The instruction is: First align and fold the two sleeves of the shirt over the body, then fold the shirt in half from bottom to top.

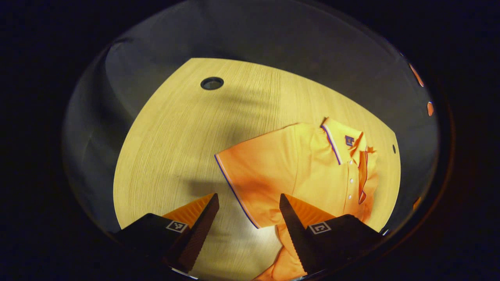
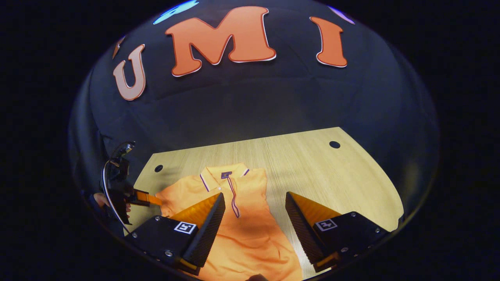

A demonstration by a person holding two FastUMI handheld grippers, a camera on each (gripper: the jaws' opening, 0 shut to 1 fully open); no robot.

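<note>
Left claw (image 1: 249, 218) spread, empty, over shirt (image 1: 304, 171) sleeve (image 1: 250, 183) at 6 o'clock. Right claw (image 2: 254, 218) spread too. One sleeve looks folded; this sleeve, bottom fold remain. Bench (image 1: 175, 136).

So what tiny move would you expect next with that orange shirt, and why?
Probably the left gripper drops and closes on the sleeve's striped hem. Its jaws are open and hold nothing, the hem lies between its fingers, and that sleeve is spread out flat on the table, not yet folded over the shirt. The right gripper hovers open above the body.
</note>
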